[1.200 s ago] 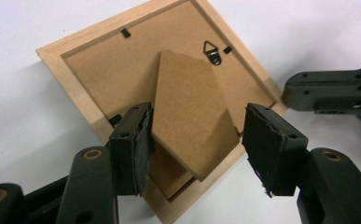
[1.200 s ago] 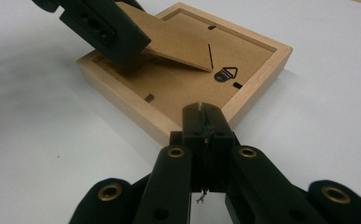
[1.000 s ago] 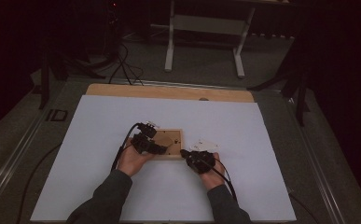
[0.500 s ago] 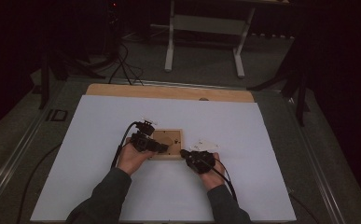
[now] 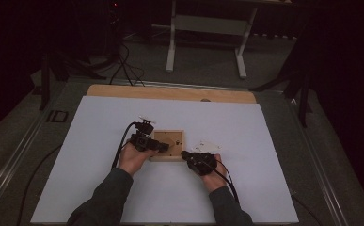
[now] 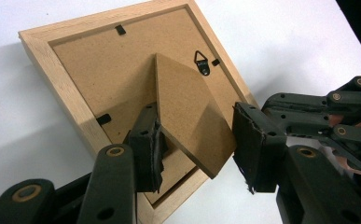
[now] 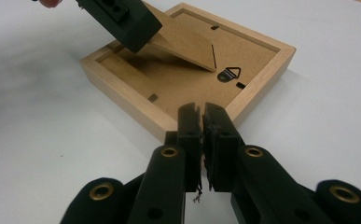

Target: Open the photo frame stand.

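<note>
A: Biggest first. White table sheet (image 5: 99,188), w/ the wooden picture frame (image 5: 168,145) face-down near centre, back up. Left hand (image 5: 131,159) comes in at the frame's 9 o'clock, right hand (image 5: 211,173) at its 4 o'clock.

B: And the grippers?

A: Left gripper (image 6: 199,140) is over the frame's back, jaws apart on either side of the fold-out easel stand (image 6: 190,114). They've just been closing in; the stand sits between them, propped up at an angle. One pad (image 6: 151,147) looks right beside it, the other (image 6: 253,144) apart, so no squeeze yet, I'd say.

B: Right one?

A: Right gripper (image 7: 201,135) has its jaws pressed together w/ nothing in them, tips at the frame's near corner; touching or just short, can't tell.

B: Risks?

A: Stand's thin board on a hinge. Pinch too hard or pull the wrong way and it could crease or tear at the hinge. Also the frame's light on a smooth sheet, so a sideways tug prob slides it unless the right gripper braces that corner. Smallest bits: hanger hook (image 6: 201,60) and black retaining tabs (image 6: 120,30); a jaw could snag them.
</note>
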Motion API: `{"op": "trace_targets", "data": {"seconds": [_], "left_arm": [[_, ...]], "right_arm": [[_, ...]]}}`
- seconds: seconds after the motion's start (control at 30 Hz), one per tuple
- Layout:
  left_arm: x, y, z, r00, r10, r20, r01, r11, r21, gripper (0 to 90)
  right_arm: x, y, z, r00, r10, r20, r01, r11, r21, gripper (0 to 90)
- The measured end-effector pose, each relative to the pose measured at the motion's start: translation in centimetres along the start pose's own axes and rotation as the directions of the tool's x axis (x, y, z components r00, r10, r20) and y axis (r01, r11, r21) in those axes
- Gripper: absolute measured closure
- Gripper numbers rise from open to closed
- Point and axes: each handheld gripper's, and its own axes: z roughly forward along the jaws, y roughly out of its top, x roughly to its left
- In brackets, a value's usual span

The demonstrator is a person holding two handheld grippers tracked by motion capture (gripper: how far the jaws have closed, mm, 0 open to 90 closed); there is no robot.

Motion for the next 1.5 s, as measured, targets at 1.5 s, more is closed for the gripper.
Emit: {"op": "trace_targets", "data": {"seconds": [1.5], "left_arm": [[-2.8, -2.2, -1.0, 0.9613, 0.225, -0.159, -0.238, 0.9686, -0.071, 56.3]], "right_arm": [[-1.3, 1.0, -1.7, 0.9983, 0.058, 0.009, -0.057, 0.997, -0.056, 61.0]]}}
